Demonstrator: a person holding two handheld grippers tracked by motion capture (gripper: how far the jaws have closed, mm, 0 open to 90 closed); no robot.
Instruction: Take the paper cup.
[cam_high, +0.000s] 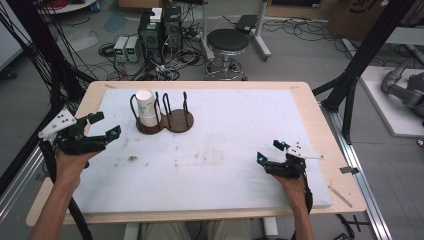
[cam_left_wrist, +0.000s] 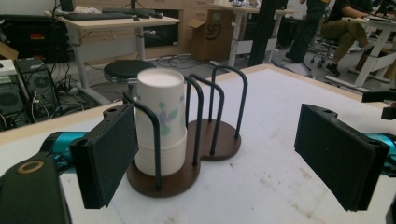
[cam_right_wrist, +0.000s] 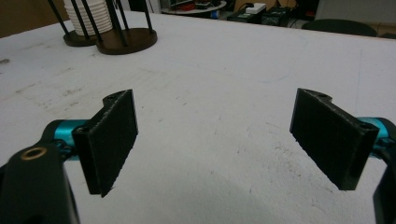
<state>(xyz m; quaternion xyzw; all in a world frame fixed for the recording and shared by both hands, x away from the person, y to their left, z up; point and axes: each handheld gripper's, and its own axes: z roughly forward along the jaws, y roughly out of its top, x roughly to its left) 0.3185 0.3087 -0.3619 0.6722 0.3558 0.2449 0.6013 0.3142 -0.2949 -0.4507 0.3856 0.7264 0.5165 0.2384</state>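
Observation:
A stack of white paper cups (cam_high: 146, 107) stands upside down in the left bay of a dark wooden holder (cam_high: 166, 122) with black wire hoops, at the table's back left. Its right bay holds nothing. My left gripper (cam_high: 105, 125) hovers open at the table's left edge, pointing at the cups (cam_left_wrist: 161, 121), which stand beyond its left pad (cam_left_wrist: 109, 154). My right gripper (cam_high: 271, 151) is open near the front right, low over the white mat, with nothing between its pads (cam_right_wrist: 112, 137). The holder (cam_right_wrist: 126, 39) lies far off at the upper left of the right gripper view.
A white mat (cam_high: 215, 150) covers most of the wooden table (cam_high: 320, 125). Behind the table stand a black stool (cam_high: 227, 42) and computer towers (cam_high: 157, 30) among cables. Black frame posts (cam_high: 360, 60) rise at both sides.

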